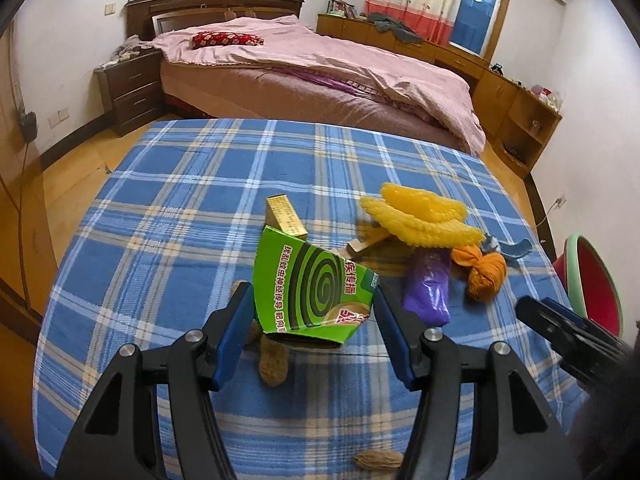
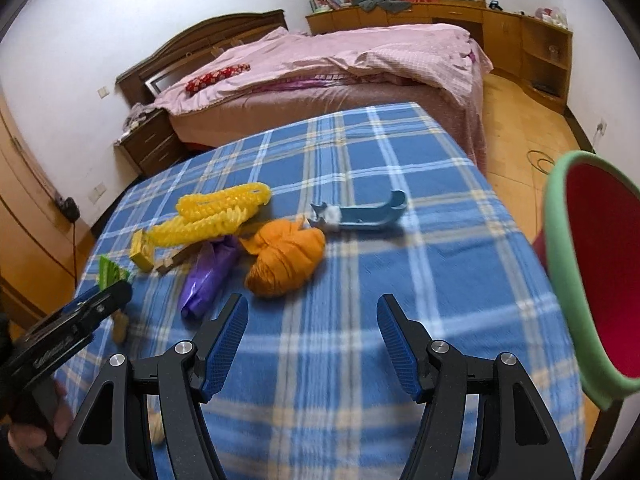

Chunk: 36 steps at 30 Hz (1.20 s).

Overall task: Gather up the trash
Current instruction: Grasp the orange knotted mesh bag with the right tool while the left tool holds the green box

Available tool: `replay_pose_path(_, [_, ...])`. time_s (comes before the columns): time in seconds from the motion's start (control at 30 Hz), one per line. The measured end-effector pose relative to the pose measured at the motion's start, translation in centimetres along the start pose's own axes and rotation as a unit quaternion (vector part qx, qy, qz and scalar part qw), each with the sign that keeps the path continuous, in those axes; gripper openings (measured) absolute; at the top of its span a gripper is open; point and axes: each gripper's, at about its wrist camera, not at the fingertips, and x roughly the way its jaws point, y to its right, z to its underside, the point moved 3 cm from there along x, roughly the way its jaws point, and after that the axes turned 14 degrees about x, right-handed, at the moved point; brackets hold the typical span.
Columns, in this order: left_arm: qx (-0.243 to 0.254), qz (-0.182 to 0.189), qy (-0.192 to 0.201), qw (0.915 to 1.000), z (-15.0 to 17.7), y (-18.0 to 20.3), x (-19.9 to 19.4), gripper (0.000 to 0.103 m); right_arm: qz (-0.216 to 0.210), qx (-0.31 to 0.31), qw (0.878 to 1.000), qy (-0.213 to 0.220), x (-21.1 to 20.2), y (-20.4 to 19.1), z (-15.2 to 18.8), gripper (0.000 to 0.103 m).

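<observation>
While the left gripper (image 1: 314, 300) pinches the green box (image 1: 312, 292) at both side edges, the right gripper (image 2: 312, 312) stands spread and empty.

Landmark: green box, lifted above the plaid cloth (image 1: 160, 200). Beneath it lies a peanut shell (image 1: 273, 364); just behind, a yellow carton (image 1: 286, 216); to its right, a purple bag (image 1: 428, 284), orange bundle (image 1: 484, 276) and yellow netting (image 1: 420, 216); far right, off the cloth, a red basin (image 2: 600, 272).
</observation>
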Motion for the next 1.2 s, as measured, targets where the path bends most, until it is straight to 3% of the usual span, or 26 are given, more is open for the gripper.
replay_pose_path(0.4, [-0.013, 0.016, -0.001, 0.9998, 0.3, -0.5, 0.8, 0.061, 0.023, -0.01, 1.0, -0.002, 2.5, -0.3, -0.6, 0.066])
replay_pose_path(0.47, [-0.012, 0.017, -0.001, 0.9998, 0.3, -0.4, 0.8, 0.061, 0.03, -0.017, 0.999, 0.001, 2.5, -0.4, -0.5, 0.047])
replay_pose_path(0.57, [-0.011, 0.018, 0.001, 0.9998, 0.4, -0.3, 0.6, 0.061, 0.039, -0.021, 0.999, 0.002, 2.5, -0.2, -0.4, 0.028])
replay_pose_path(0.67, [-0.012, 0.019, 0.002, 0.9998, 0.4, -0.3, 0.3, 0.061, 0.039, -0.015, 0.999, 0.001, 2.4, 0.3, -0.5, 0.014])
replay_pose_path(0.87, [-0.013, 0.021, 0.007, 0.9997, 0.5, -0.2, -0.3, 0.061, 0.02, 0.008, 1.0, -0.006, 2.0, 1.0, -0.5, 0.003])
replay_pose_path(1.2, [-0.012, 0.024, 0.012, 0.9996, 0.5, 0.1, -0.9, 0.061, -0.015, 0.012, 1.0, 0.022, -1.2, 1.0, -0.2, 0.001])
